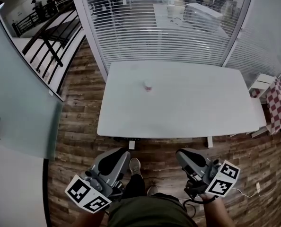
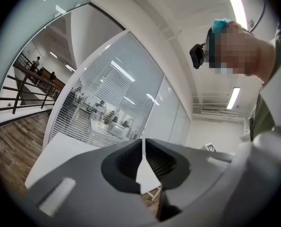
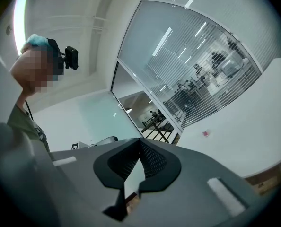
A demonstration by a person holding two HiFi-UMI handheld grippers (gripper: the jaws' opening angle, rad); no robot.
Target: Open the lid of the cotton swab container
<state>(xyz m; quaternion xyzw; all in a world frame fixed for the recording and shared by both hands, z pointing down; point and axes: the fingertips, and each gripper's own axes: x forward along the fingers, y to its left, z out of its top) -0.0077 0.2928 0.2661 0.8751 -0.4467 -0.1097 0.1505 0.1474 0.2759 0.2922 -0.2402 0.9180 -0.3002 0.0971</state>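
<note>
Left gripper [image 1: 118, 156] and right gripper [image 1: 185, 156] held low, level — jaws together, empty

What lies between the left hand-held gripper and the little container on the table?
In the head view, only wooden floor and bare tabletop separate the left hand-held gripper from the container.

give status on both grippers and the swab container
Left gripper shut, empty; right gripper shut, empty. Cotton swab container on the table, untouched, far ahead of both. Nothing in the way.

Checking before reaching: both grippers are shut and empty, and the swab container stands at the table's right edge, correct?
No: the swab container stands near the middle of the table, not its right edge; the head view shows it. Rest holds.
</note>
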